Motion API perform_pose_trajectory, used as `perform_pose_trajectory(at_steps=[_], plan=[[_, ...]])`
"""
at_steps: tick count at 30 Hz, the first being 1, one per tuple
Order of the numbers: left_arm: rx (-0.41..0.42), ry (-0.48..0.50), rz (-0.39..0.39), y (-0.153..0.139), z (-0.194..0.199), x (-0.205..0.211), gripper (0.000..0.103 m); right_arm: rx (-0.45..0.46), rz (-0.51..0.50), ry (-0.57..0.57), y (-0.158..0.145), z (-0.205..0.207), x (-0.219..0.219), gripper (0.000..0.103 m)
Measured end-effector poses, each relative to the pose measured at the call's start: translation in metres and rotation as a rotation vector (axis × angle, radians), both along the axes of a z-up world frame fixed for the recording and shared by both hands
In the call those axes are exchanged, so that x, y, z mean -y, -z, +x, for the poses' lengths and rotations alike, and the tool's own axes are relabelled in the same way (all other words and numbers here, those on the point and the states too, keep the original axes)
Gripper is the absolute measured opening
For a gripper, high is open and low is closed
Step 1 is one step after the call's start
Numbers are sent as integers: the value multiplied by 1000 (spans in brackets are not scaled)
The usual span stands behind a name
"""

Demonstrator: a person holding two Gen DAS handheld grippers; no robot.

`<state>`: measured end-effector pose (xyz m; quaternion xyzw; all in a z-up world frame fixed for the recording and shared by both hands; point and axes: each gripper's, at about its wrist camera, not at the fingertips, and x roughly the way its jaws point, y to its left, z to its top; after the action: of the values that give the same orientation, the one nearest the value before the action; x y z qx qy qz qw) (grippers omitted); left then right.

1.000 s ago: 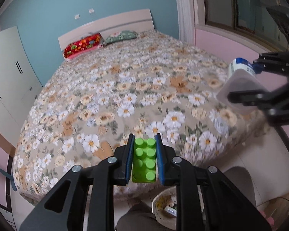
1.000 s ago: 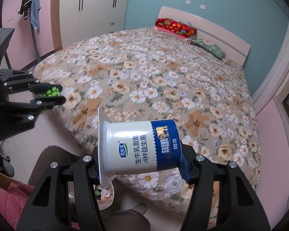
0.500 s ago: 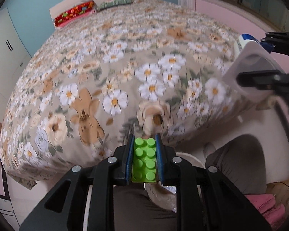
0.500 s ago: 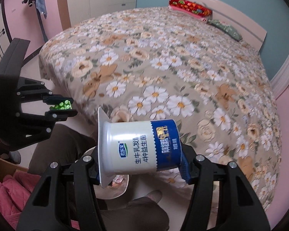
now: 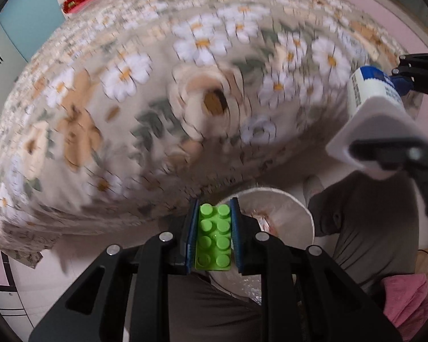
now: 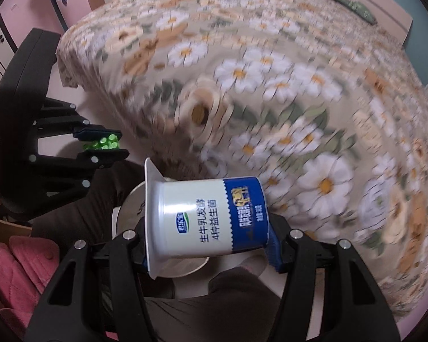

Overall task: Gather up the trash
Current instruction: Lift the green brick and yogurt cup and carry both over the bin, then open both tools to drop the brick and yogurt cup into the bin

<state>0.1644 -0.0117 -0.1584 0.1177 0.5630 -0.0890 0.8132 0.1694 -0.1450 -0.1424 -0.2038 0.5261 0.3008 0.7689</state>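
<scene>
**Two Grabbers Bringing Trash Over the Bin**

Flowery bed cover (image 5: pixel 134 91) is filling most of both views, looking smeared, and the floor is showing below its edge. A round white bin (image 5: pixel 282 199) is sitting on the floor by the bed, between the person's legs (image 5: pixel 368 228) in dark trousers.

The left gripper (image 5: pixel 213 236) is squeezing tight on a green toy brick (image 5: pixel 213 235). The blue pads are pressing on its two long sides, so the brick is not slipping out. In the left view, the bin's rim is peeking out at about 2 o'clock from the brick.

The right gripper (image 6: pixel 207 246) is clamping a yogurt cup (image 6: pixel 205 216). The cup is lying sideways, with its wide rim at 9 o'clock and its blue bottom at 3 o'clock. The jaws are pressing on the two ends, so it is staying stuck between them. The bin (image 6: pixel 134 202) is showing just behind the cup.

Both grabbers are pointing steeply down, so the trash is probably getting lined up to drop in. Neither piece is in the bin yet.
</scene>
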Motion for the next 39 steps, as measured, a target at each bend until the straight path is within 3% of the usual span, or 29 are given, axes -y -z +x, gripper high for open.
perform_pose_trajectory(at_steps=[12,23,39], plan=[[-160,-6,20,84,-3,2,24,-144,-39,12,98,-12,-15,59],[-308,-59,18,156,7,6,24,-278,-72,113,184,-7,-23,59],[-480,-158,-56,223,10,1,24,-435,-114,247,261,-13,-23,59]])
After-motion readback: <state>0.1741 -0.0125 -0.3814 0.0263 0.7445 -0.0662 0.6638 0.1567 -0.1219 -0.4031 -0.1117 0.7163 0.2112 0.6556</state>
